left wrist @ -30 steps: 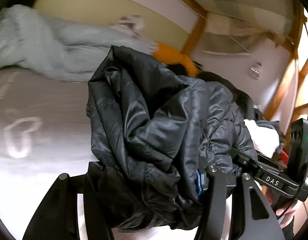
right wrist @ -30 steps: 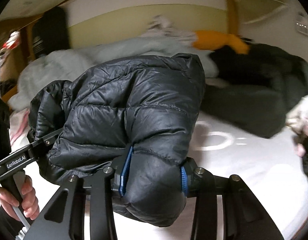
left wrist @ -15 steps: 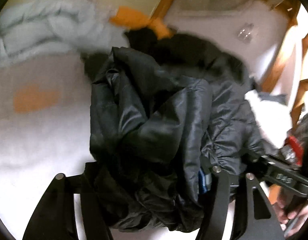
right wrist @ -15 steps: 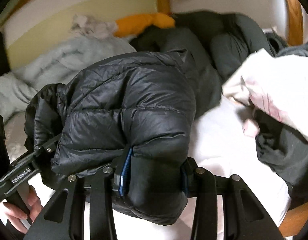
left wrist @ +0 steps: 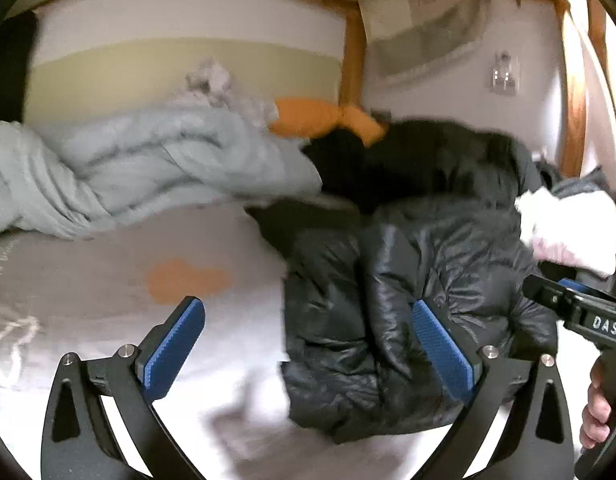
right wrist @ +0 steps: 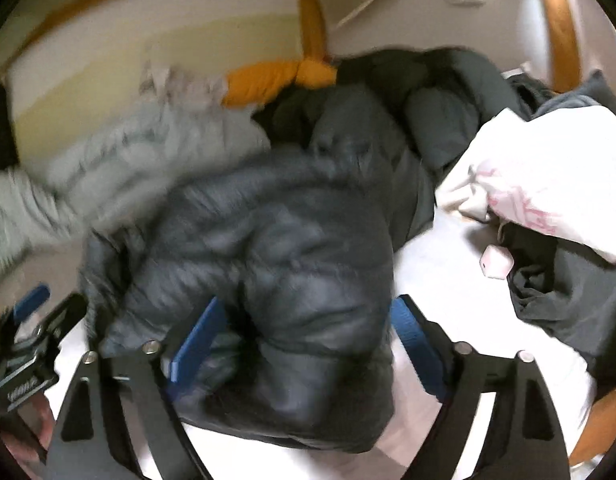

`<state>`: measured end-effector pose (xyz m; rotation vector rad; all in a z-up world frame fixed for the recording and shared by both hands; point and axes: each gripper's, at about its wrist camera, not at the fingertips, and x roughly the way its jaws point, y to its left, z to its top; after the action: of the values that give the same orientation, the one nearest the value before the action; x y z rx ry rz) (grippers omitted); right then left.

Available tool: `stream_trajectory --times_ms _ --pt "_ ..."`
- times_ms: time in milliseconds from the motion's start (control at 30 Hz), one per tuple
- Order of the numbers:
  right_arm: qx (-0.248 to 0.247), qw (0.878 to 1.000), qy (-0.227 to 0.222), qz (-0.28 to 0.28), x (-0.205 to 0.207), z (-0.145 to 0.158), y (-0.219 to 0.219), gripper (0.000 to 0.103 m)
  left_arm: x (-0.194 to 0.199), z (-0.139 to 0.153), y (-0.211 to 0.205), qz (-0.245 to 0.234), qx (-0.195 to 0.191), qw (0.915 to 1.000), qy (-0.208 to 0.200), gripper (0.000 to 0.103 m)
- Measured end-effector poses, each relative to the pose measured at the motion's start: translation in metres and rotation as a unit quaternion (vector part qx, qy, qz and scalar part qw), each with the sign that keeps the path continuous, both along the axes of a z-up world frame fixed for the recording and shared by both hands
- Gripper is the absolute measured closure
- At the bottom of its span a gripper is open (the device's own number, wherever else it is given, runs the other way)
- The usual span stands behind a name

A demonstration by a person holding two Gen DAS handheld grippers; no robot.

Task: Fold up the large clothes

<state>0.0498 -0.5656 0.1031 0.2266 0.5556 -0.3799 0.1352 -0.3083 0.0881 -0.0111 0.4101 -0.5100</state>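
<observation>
Black puffer jacket bunched, axis unclear

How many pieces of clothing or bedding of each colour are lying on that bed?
Black or dark: 3, the black puffer jacket, a dark coat behind it, a dark grey garment
Pale grey-blue: 1, the quilted coat
Orange: 1, the orange piece
White and pink: 1, the cloth
Total: 6

A black quilted puffer jacket was seen bundled into a rumpled, glossy heap. It was laid on the white bed sheet, beside other dark garments. Its outline was blurred in the right wrist view.
</observation>
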Motion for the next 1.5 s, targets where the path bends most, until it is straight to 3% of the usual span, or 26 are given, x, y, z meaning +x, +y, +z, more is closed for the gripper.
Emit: stream_trajectory --times_ms 67,133,300,467,500,600,767,867,933,1067,1233,1500 --pt "-0.005 1.000 -0.030 0.000 -0.013 0.010 0.010 0.011 -0.008 0.006 0.016 0.006 -0.013 0.9997 -0.019 0.000" --pt "-0.011 0.999 -0.051 0.001 -0.024 0.014 0.021 0.001 -0.021 0.009 0.035 0.020 -0.014 0.9989 -0.041 0.000" --pt "-0.017 0.995 -0.100 0.009 -0.052 0.015 0.058 0.000 -0.048 0.005 0.071 0.045 -0.004 0.9962 -0.074 0.000" --pt "-0.051 0.994 -0.084 0.051 -0.058 0.002 0.114 0.000 -0.072 -0.017 0.105 0.060 0.009 0.9951 -0.078 0.000" --pt "-0.048 0.995 -0.083 0.036 -0.061 -0.001 0.121 0.000 -0.077 -0.022 0.113 0.065 0.010 0.9949 -0.077 0.000" --pt "0.015 0.990 -0.141 0.008 -0.079 -0.017 0.132 0.000 -0.086 -0.038 0.135 0.081 0.015 0.9943 -0.067 0.000" --pt "-0.047 0.988 -0.144 -0.006 -0.074 -0.042 0.167 0.000 -0.097 -0.058 0.158 0.112 0.022 0.9912 -0.067 0.000" --pt "-0.088 0.985 -0.148 0.000 -0.075 -0.062 0.188 0.000 -0.106 -0.057 0.164 0.136 0.011 0.9865 -0.090 0.000" --pt "-0.091 0.987 -0.134 0.019 -0.070 -0.073 0.196 0.000 -0.111 -0.056 0.162 0.156 0.018 0.9822 -0.104 0.000" --pt "-0.104 0.980 -0.154 0.074 -0.073 -0.071 0.210 0.000 -0.119 -0.056 0.166 0.181 0.014 0.9766 -0.116 0.000" --pt "-0.149 0.975 -0.153 0.069 -0.079 -0.075 0.232 0.000 -0.122 -0.056 0.175 0.190 -0.004 0.9747 -0.117 0.000" --pt "-0.183 0.969 -0.147 0.072 -0.078 -0.073 0.245 0.000 -0.132 -0.056 0.167 0.191 0.023 0.9714 -0.139 0.000"
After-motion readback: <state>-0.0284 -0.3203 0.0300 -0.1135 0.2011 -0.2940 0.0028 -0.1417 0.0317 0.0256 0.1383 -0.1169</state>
